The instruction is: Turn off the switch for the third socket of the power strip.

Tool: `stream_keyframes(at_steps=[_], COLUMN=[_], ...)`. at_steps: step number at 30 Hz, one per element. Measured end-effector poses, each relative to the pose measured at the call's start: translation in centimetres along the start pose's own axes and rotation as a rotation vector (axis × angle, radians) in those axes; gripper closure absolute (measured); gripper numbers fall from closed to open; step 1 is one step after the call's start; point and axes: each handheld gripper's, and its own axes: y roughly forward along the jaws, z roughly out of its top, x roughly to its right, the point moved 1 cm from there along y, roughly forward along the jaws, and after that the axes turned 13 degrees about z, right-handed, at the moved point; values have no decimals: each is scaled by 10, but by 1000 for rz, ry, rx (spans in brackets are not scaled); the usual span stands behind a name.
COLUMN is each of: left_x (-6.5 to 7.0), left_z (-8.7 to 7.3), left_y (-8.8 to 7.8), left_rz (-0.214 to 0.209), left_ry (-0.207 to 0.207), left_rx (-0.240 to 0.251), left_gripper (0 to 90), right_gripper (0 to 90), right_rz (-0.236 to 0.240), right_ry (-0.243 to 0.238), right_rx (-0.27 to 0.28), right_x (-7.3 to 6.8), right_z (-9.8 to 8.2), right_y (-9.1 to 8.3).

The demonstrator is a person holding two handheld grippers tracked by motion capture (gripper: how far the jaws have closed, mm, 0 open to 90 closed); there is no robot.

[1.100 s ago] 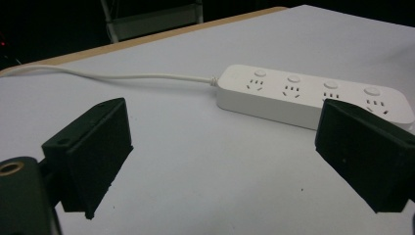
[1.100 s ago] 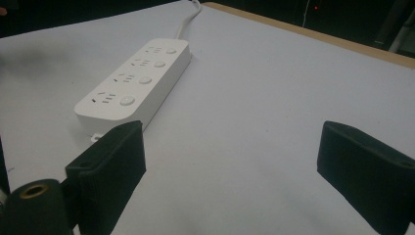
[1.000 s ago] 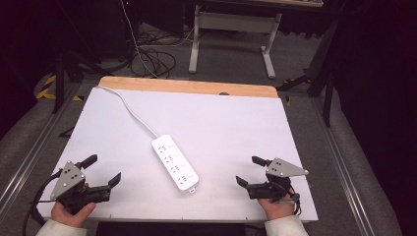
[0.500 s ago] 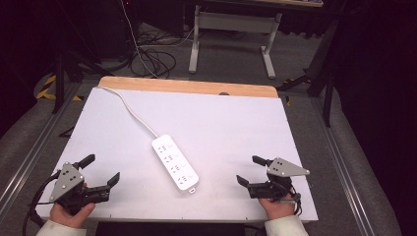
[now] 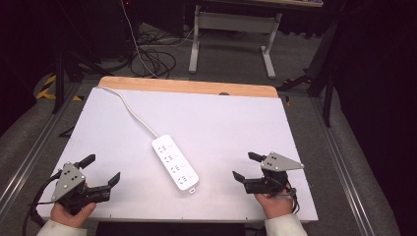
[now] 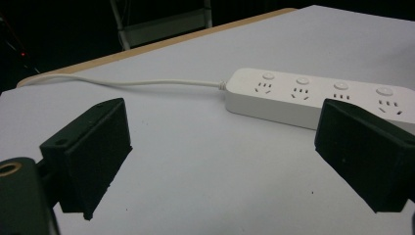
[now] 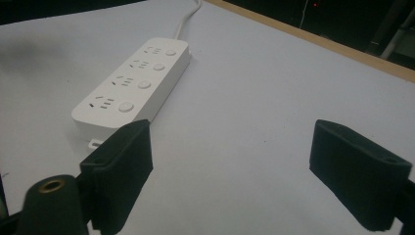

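High view: a white power strip [image 5: 175, 163] lies flat near the middle of the white surface [image 5: 231, 123], its sockets and buttons facing up. Its long axis runs on a diagonal, from the far left toward the near right. The cord end points away to the far left, and the white cord [image 5: 132, 109] curves from there to the far left corner of the surface; the free end points toward the near edge.

The left gripper [image 5: 96, 171] rests at the near left corner, held in a hand, well apart from the strip. Its fingers stand spread with nothing between them; in the left gripper view the strip [image 6: 313, 98] lies beyond them, crossing from centre to right.

The right gripper [image 5: 247, 166] sits at the near right, also clear of the strip. Its fingers are released and empty, though they have just been closing a little. In the right gripper view the strip [image 7: 134, 83] lies ahead to the left.
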Motion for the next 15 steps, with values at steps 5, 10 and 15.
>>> stream_keyframes(at_steps=[5, 10, 15], left_x=[1, 0, 0], left_z=[0, 0, 0], left_y=[1, 1, 1], left_rz=[-2, -1, -1], left_ry=[-2, -3, -3], left_rx=[-5, -4, -4], left_gripper=[69, 69, 69], right_gripper=[213, 272, 287], right_rz=[19, 36, 65], right_ry=[-15, -2, -4], right_rx=[-11, -24, -33], right_x=[-2, -3, -4], right_z=[10, 22, 32], right_y=[8, 17, 28])
